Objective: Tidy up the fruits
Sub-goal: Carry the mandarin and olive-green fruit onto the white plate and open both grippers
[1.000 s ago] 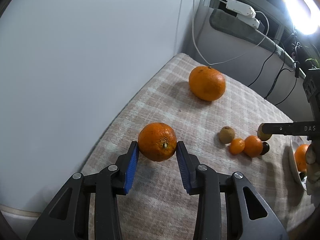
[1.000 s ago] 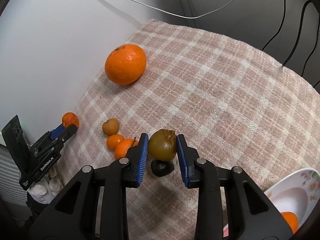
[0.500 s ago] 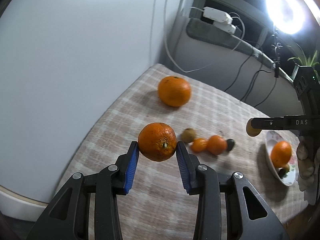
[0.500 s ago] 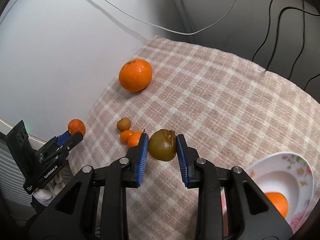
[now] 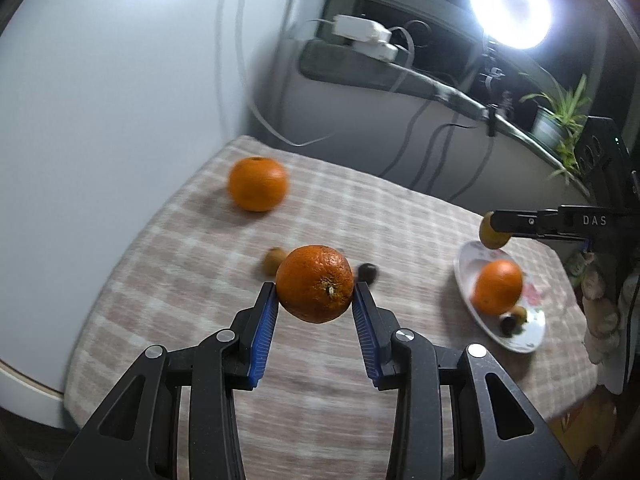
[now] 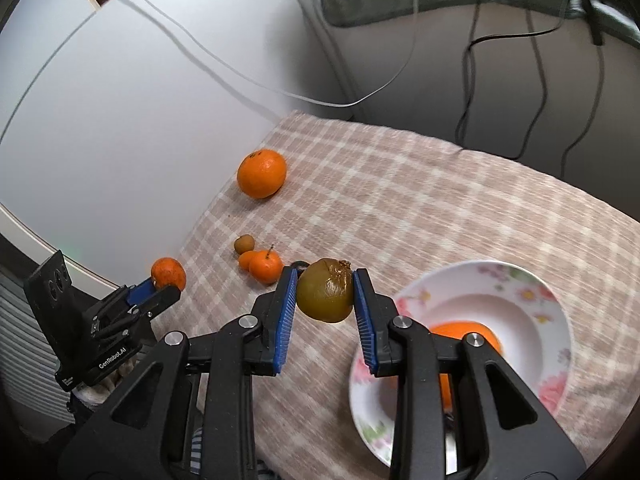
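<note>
Right claw [image 6: 325,296] pinching a brownish fruit [image 6: 326,295] hangs just left of the plate [image 6: 556,320]; left claw [image 5: 315,302], pinching an orange [image 5: 315,283], is farther off.

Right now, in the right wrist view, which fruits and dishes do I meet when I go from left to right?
Orange in the left tool → small brown fruit → big orange on the cloth → brown-green fruit in the right tool → flowered plate.

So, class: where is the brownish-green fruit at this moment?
The brownish-green fruit is clamped in the right gripper, held in the air just left of the floral plate in the right wrist view.
</note>
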`<control>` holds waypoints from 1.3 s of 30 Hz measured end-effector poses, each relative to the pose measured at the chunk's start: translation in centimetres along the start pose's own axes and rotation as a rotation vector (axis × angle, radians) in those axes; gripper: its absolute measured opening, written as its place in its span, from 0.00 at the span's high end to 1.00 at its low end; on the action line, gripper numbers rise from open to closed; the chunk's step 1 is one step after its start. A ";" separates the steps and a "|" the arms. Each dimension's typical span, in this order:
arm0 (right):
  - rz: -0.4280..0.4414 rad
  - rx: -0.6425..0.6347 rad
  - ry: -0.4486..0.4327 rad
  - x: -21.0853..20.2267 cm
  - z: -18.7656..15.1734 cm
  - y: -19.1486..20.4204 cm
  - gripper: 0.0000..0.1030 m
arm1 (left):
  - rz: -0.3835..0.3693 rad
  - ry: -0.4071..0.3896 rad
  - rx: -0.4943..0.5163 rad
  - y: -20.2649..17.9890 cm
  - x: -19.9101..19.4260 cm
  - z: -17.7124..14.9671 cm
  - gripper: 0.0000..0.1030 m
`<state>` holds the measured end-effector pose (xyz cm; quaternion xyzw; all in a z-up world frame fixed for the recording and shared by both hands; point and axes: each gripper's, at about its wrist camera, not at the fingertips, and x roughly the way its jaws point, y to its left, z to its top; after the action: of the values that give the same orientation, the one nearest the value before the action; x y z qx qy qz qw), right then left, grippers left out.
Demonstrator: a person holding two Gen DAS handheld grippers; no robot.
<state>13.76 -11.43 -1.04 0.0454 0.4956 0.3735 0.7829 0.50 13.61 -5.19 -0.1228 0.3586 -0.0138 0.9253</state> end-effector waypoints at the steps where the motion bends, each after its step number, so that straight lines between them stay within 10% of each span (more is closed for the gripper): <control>1: -0.005 0.005 -0.011 -0.7 -0.4 -0.4 0.71 | -0.009 0.001 0.009 -0.6 0.0 0.0 0.64; 39: -0.150 0.162 -0.075 -7.4 -8.4 -12.0 0.71 | -0.242 0.160 0.231 -15.3 3.7 -3.2 0.64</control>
<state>11.74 -27.21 -5.08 0.0854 0.4967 0.2706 0.8202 2.04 -2.37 -6.25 -0.0566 0.4098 -0.1755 0.8933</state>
